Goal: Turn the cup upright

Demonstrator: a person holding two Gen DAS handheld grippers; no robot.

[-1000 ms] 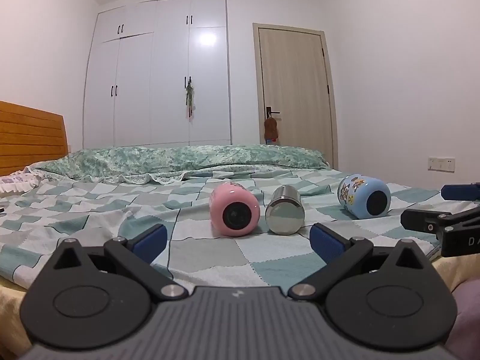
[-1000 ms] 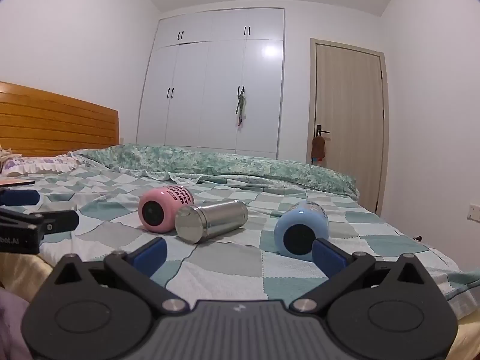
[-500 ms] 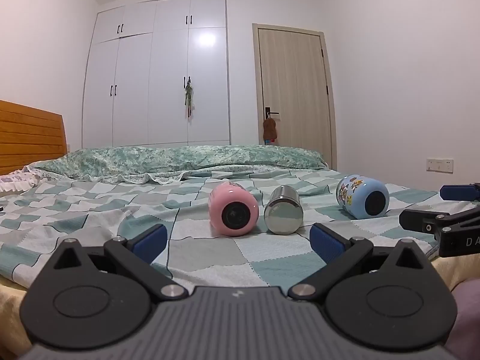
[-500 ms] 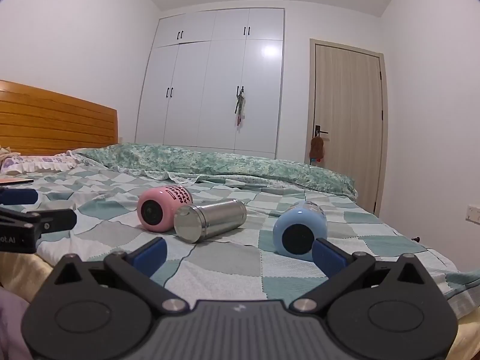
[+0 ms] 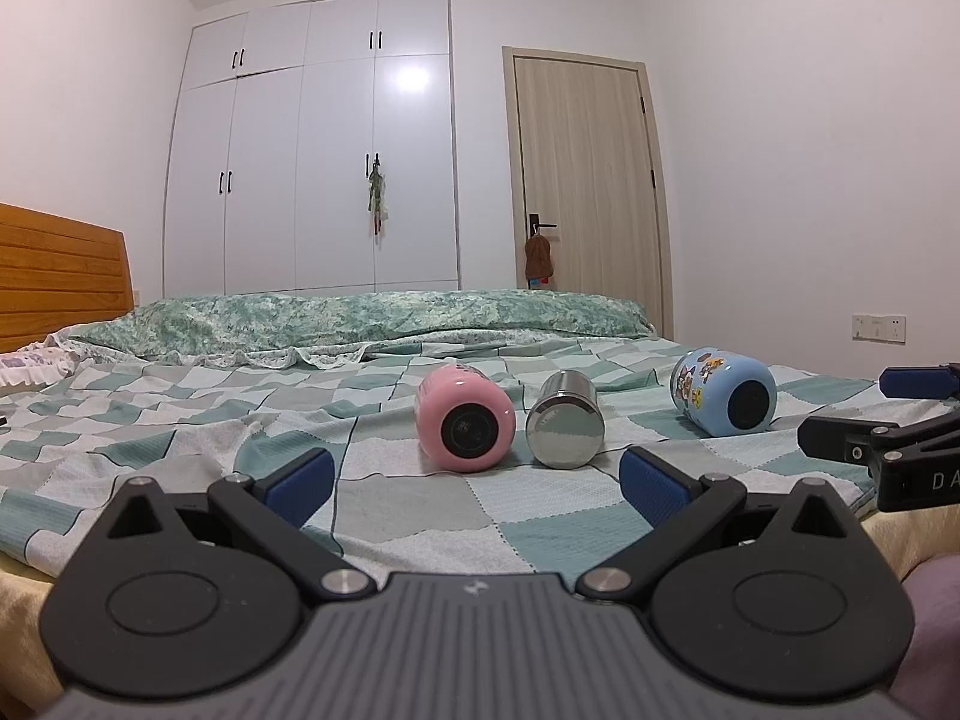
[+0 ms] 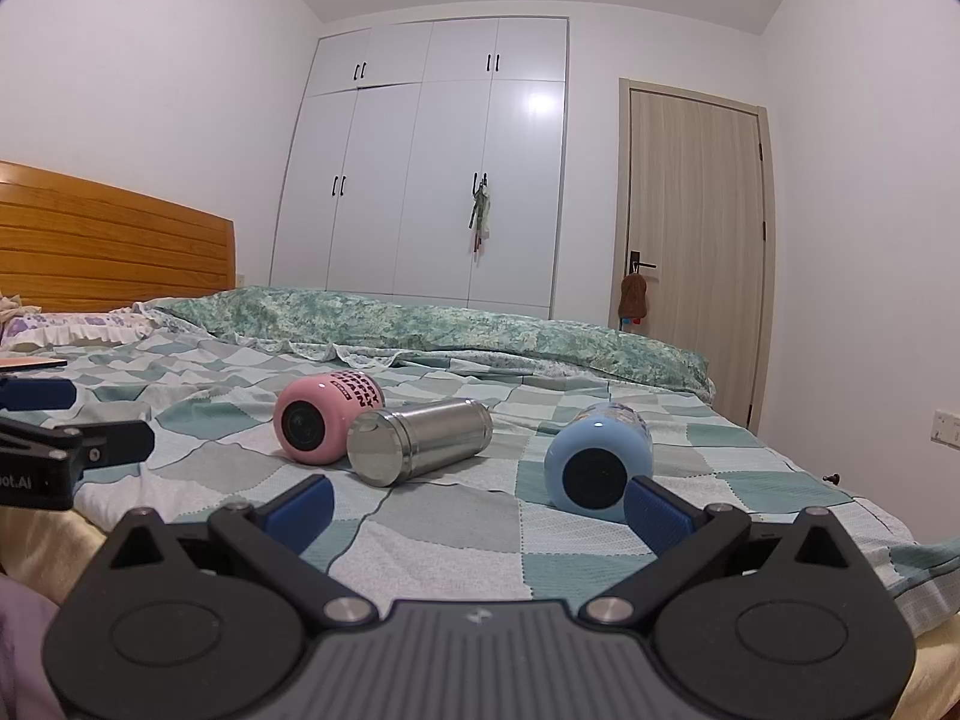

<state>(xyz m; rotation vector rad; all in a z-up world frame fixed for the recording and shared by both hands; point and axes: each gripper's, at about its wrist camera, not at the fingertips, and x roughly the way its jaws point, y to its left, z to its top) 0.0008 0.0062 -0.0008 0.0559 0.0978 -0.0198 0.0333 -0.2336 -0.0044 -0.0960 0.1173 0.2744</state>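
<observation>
Three cups lie on their sides on the checked bedspread, bases towards me. A pink cup (image 5: 465, 420) lies on the left, touching a steel cup (image 5: 565, 427) beside it. A blue cartoon cup (image 5: 723, 383) lies apart on the right. They show in the right wrist view as the pink cup (image 6: 327, 417), steel cup (image 6: 420, 441) and blue cup (image 6: 597, 462). My left gripper (image 5: 477, 483) is open and empty, short of the pink and steel cups. My right gripper (image 6: 477, 510) is open and empty, its right finger just before the blue cup.
The bedspread (image 5: 420, 498) covers the bed; a rolled green quilt (image 5: 360, 318) lies behind the cups. A wooden headboard (image 6: 108, 246) is at the left. White wardrobe (image 5: 312, 168) and a door (image 5: 585, 186) stand at the back.
Both views have shifted only slightly; the cups sit a touch lower and nearer in frame. The cups have not moved and both grippers stay open.
</observation>
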